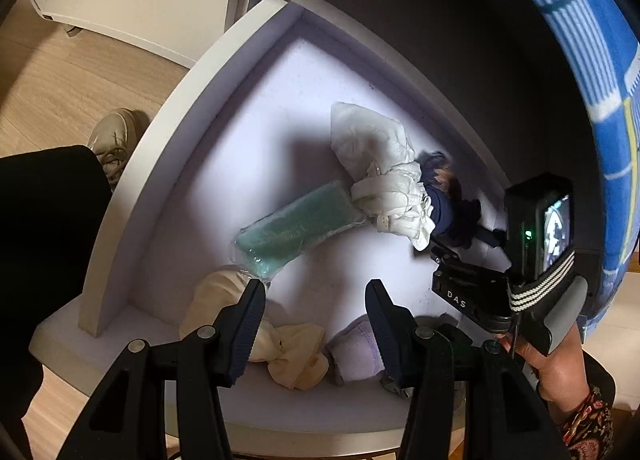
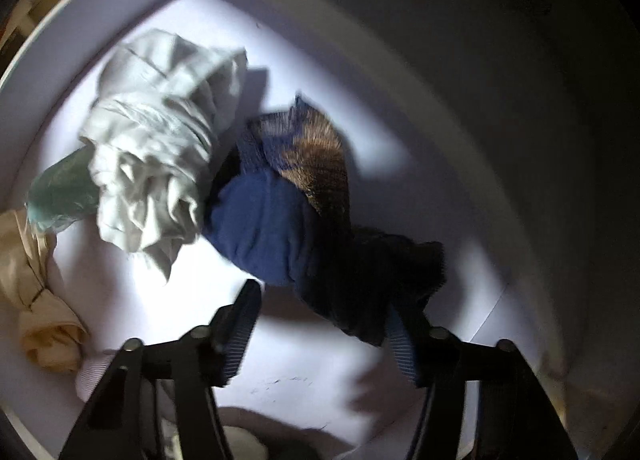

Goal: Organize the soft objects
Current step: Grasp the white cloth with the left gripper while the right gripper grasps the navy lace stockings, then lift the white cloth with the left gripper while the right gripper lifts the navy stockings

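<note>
Soft clothes lie scattered on a white shelf [image 1: 132, 195]: a crumpled white cloth [image 2: 156, 155] touches a navy garment [image 2: 264, 227] w/ a brown furry patch, a teal packet [image 1: 296, 227] sits beside them, and a cream cloth [image 1: 280, 344] and lilac sock [image 1: 356, 348] rest near the front edge. Left gripper [image 1: 316, 296] hangs open above the cream cloth and sock, holding nothing. Right gripper [image 2: 324, 308], blurred, is open too, its right finger [image 2: 404, 344] at the navy garment's dark end; contact unclear.
</note>
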`<act>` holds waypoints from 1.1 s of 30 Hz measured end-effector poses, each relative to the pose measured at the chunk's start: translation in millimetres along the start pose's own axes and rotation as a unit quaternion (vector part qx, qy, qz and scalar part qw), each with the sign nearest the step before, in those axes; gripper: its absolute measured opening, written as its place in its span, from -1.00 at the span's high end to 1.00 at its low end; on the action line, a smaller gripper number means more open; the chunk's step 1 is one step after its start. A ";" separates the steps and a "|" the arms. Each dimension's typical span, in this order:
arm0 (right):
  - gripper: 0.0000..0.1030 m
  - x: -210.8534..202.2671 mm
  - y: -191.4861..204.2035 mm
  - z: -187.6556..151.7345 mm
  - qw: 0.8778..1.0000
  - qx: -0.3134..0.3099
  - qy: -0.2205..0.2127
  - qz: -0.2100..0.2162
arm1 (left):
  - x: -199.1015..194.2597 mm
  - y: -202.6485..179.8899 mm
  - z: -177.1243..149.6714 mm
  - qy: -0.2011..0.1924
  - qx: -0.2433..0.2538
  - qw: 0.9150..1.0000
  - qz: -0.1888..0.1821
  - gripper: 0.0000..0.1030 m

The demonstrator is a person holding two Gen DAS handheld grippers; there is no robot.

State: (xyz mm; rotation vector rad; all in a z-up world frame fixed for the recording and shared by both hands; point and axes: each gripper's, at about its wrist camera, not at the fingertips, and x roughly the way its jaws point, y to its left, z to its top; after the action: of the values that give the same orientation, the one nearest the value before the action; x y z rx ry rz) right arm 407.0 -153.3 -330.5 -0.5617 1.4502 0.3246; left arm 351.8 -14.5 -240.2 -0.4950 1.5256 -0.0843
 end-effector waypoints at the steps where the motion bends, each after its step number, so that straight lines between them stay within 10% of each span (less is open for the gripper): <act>1: -0.01 1.7 -0.5 -1.2 1.000 0.005 0.008 0.004 | 0.1 -0.4 0.2 0.000 0.000 1.000 0.000 -0.02; 5: 0.27 6.6 -5.1 -16.8 0.990 0.086 0.065 0.086 | -1.5 -4.4 1.0 -0.006 0.004 1.000 -0.002 -0.02; 11: 0.04 19.4 -18.4 -57.4 0.932 0.254 0.112 0.232 | -3.6 -9.6 -0.2 -0.013 0.014 1.000 0.004 -0.02; 22: -0.41 -32.0 -7.6 -9.9 0.993 0.093 -0.068 0.006 | -0.8 -7.5 -1.5 -0.017 0.014 1.000 0.011 -0.02; 33: 0.25 8.6 -22.5 21.5 0.989 0.138 -0.005 0.053 | 7.1 -15.9 1.1 -0.011 0.028 0.999 0.008 -0.02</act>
State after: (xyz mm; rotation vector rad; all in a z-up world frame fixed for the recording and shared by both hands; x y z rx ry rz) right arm 437.9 -161.4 -334.7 -0.2601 1.4883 0.2041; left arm 357.3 -31.0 -241.2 -0.4364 1.5006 -0.1082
